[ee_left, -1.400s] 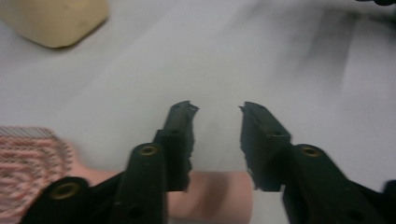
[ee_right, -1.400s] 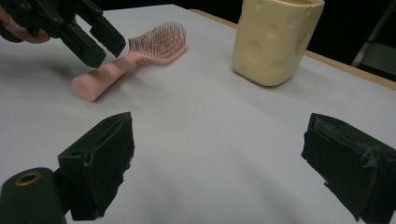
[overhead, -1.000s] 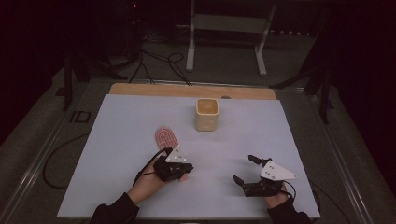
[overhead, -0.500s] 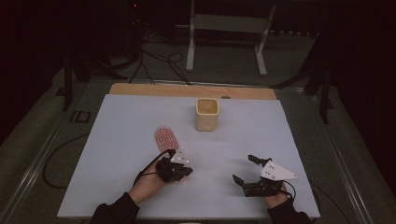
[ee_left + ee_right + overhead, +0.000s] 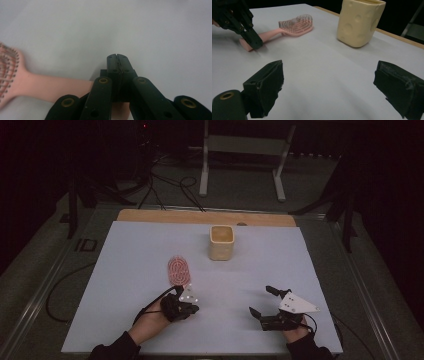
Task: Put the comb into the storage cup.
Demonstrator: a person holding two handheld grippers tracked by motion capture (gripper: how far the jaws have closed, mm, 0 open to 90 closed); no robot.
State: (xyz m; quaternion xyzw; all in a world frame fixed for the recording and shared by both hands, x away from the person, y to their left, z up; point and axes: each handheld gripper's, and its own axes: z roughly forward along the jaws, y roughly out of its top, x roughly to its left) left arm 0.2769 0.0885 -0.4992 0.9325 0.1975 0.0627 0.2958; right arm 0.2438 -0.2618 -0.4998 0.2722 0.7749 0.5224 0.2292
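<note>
Finds the left claw [image 5: 117,57] pressed together on nothing, tip down by the handle of the pink plastic bristle hairbrush [image 5: 50,85], which runs under it and off to its left. Better to spread first, straddle the handle, then pinch squarely. Finds the right claw [image 5: 327,82] spread wide, empty, with the pale yellow dimpled cup [image 5: 359,22] ahead. Works over a plain white bench [image 5: 125,270], with a dark room beyond.

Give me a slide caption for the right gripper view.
Open right gripper faces a pink hairbrush and cream cup; left gripper at the brush handle.
</note>
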